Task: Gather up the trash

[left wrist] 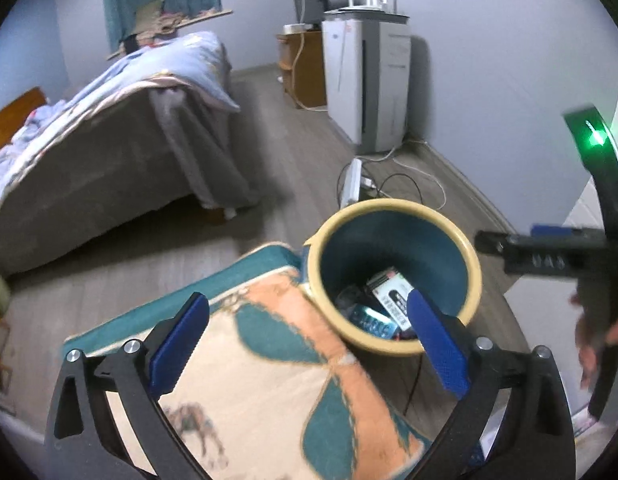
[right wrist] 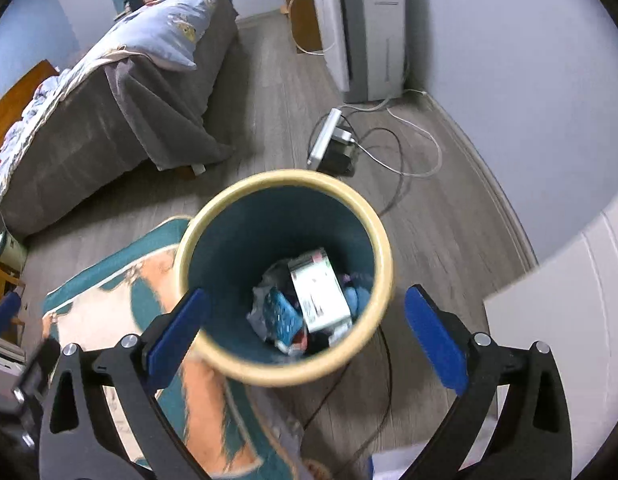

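A round bin (left wrist: 393,208) (right wrist: 285,180) with a cream rim and teal inside stands on the wood floor beside a patterned rug. Inside it lie a white box (right wrist: 319,292) (left wrist: 389,292), a blue packet (right wrist: 283,314) and other crumpled wrappers. My left gripper (left wrist: 309,340) hovers open over the rug and the bin's near rim, nothing between its blue pads. My right gripper (right wrist: 309,332) hangs open above the bin's mouth, also empty. In the left wrist view the right gripper's dark body (left wrist: 549,252) shows at the right edge, held by a hand (left wrist: 601,340).
A patterned rug (left wrist: 269,380) (right wrist: 109,300) lies left of the bin. A bed (left wrist: 109,140) with grey cover fills the left. A white appliance (left wrist: 369,80) stands by the wall, with a power strip (right wrist: 329,140) and cables (right wrist: 397,160) on the floor behind the bin.
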Tool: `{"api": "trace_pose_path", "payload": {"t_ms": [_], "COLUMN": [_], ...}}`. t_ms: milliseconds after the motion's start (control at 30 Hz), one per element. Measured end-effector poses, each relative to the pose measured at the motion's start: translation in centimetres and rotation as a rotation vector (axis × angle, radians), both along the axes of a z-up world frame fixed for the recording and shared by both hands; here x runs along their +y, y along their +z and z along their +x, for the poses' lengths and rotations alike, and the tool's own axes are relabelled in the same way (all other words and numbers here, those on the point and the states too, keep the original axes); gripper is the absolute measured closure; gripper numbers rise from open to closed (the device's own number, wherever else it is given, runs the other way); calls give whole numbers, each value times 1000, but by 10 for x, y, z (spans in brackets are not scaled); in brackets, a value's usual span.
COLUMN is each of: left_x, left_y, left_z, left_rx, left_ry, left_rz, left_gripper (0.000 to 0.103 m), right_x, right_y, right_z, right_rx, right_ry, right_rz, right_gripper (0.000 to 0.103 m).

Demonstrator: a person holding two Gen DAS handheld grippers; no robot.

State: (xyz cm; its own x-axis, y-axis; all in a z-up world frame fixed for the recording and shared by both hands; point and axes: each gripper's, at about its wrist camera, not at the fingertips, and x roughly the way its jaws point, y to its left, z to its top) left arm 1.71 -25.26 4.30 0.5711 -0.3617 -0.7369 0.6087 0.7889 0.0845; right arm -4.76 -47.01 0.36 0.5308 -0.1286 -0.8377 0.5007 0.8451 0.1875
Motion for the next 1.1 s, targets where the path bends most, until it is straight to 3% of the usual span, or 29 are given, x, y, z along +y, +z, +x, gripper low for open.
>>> {"api": "trace_pose_path", "payload": {"t_ms": [167, 267, 367, 433, 500, 667, 1100], "left_x": [31, 45, 50, 46, 45, 36, 46], "left_y": [9, -2, -13, -14, -13, -21, -16], "left_z": [-29, -33, -23, -15, -14, -14, -12], "left_rx": [26, 21, 26, 45, 17, -4, -16], "left_ry": [66, 75, 83, 76, 56, 3, 12], "left_rz": [55, 20, -42, -43, -74, -27, -50], "left_gripper": [5, 5, 5, 5, 5, 5, 5], "right_x": [24, 30, 28, 23, 19, 17, 39], "right_y": [21, 16, 1, -6, -11, -27, -26], "right_z": [-36, -47, -37, -31, -30, -24, -13], "right_rx": [2, -23, 5, 17, 23, 59, 71], "right_ry": [3, -15, -1, -4, -24, -42, 13], "right_rz": [-94, -92, -86, -123, -123, -96, -126], "right_gripper": [6, 6, 6, 6, 6, 6, 6]}}
